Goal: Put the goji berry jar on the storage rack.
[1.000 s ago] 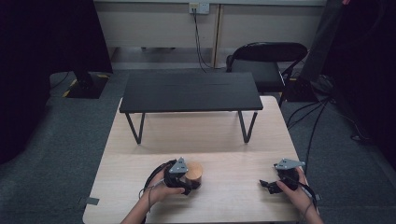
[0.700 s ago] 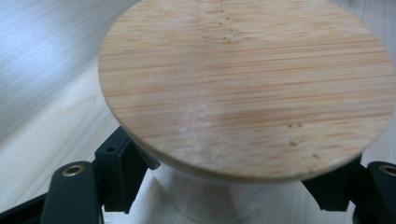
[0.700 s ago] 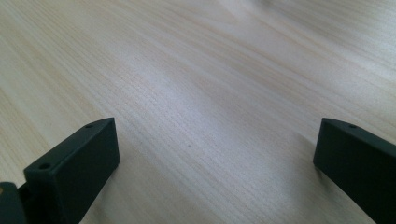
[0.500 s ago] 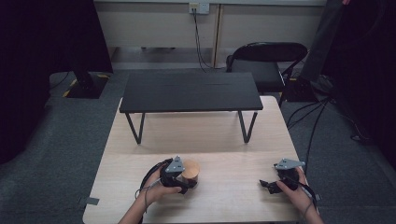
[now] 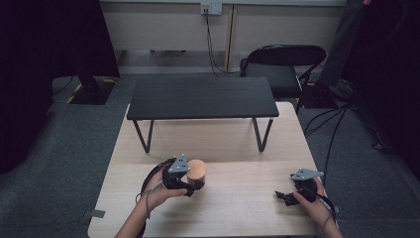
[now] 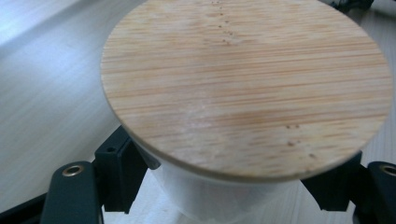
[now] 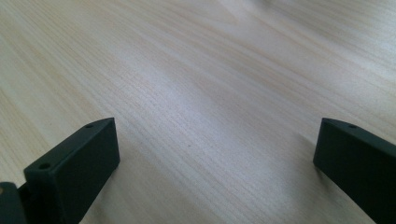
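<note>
A white jar with a round bamboo lid (image 5: pixel 196 172) sits in my left gripper (image 5: pixel 191 182) over the near left part of the pale wooden table (image 5: pixel 233 146). In the left gripper view the lid (image 6: pixel 247 84) looms close, and the two black jaws press on the white body (image 6: pixel 224 200) from both sides. My right gripper (image 5: pixel 282 195) rests low over the near right of the table. Its jaws stand wide apart in the right gripper view (image 7: pixel 215 158), with only bare wood between them.
A low black bench (image 5: pixel 200 96) stands across the far half of the table on thin legs. Behind the table are a black chair (image 5: pixel 282 62), cables on grey carpet (image 5: pixel 341 119) and a wall socket (image 5: pixel 212 8).
My left gripper has carried the jar slightly left and up in the high view. The right gripper has stayed put.
</note>
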{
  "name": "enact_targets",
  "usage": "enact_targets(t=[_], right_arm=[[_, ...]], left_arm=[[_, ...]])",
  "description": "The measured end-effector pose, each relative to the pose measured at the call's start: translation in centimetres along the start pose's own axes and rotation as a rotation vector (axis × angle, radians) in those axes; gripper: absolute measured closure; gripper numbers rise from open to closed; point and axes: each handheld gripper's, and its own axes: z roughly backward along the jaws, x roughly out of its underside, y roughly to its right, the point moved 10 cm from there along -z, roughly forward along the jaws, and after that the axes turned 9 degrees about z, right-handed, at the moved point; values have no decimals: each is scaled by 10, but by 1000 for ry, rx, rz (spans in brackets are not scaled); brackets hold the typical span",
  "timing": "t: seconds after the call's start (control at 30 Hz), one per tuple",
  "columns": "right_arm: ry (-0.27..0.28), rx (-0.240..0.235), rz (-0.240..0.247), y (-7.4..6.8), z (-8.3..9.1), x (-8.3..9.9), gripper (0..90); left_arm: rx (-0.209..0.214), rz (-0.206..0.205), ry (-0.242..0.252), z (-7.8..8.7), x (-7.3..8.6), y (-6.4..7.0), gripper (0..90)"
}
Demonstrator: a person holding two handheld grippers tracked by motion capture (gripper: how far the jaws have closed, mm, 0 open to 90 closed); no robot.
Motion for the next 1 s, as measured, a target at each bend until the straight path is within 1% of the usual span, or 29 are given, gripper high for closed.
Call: enact_targets(t=[0.07, 0.1, 0.3, 0.43, 0.47, 0.5, 0.53, 0.63, 0.73, 0.93, 1.0], right_arm=[[0, 0, 0, 0, 0, 0, 0], [0, 0, 0, 0, 0, 0, 0], [0, 0, 0, 0, 0, 0, 0], [0, 0, 0, 0, 0, 0, 0], [0, 0, 0, 0, 0, 0, 0], [0, 0, 0, 0, 0, 0, 0], [0, 0, 0, 0, 0, 0, 0], [0, 0, 0, 0, 0, 0, 0], [0, 0, 0, 0, 0, 0, 0], [0, 0, 0, 0, 0, 0, 0], [0, 0, 0, 0, 0, 0, 0]], left_arm=[[-4, -1, 3, 2, -3, 0, 254], [-7, 0, 4, 5, -8, -2, 254], [-10, -1, 13, 16, -29, -4, 254], [-6, 1, 22, 24, -44, -6, 254], [-6, 1, 22, 24, -44, -6, 254], [-6, 3, 24, 28, -52, -7, 254], [-6, 3, 24, 28, -52, -7, 253], [-5, 10, 29, 33, -65, -10, 254], [-8, 13, 33, 37, -73, -11, 254], [-29, 6, 25, 46, -99, -16, 253], [-33, 14, 33, 49, -108, -19, 254]])
